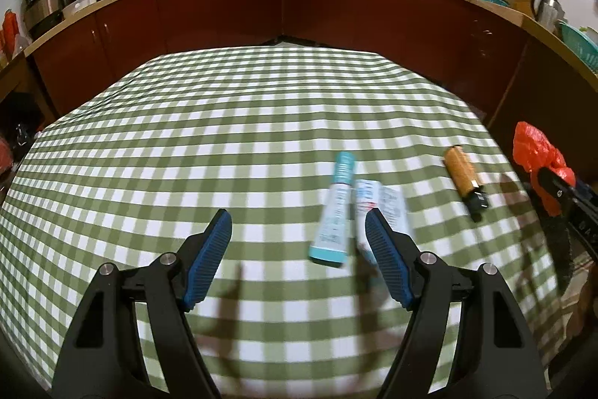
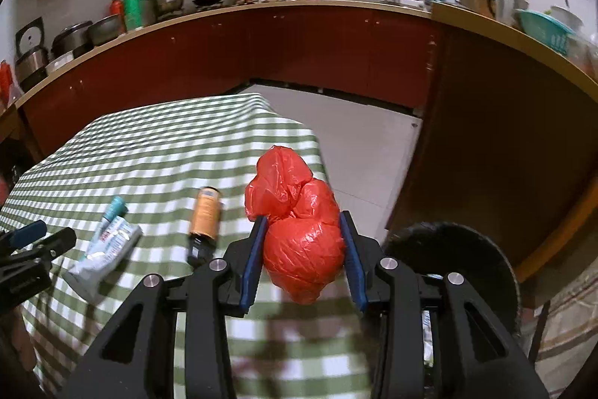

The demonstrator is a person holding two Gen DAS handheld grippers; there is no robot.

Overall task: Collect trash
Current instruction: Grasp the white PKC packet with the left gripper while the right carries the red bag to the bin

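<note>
my right gripper (image 2: pixel 303 249) clamps the red bag (image 2: pixel 299 230), my left gripper (image 1: pixel 299 258) gapes nearest the toothpaste tube (image 1: pixel 334 212), lying lengthwise, seemingly just ahead-right on the table (image 1: pixel 187 137).

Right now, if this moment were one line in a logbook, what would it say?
task: collect trash | right gripper: shut on red plastic bag | left gripper: open, empty | on checked tablecloth: toothpaste tube, orange lighter
</note>
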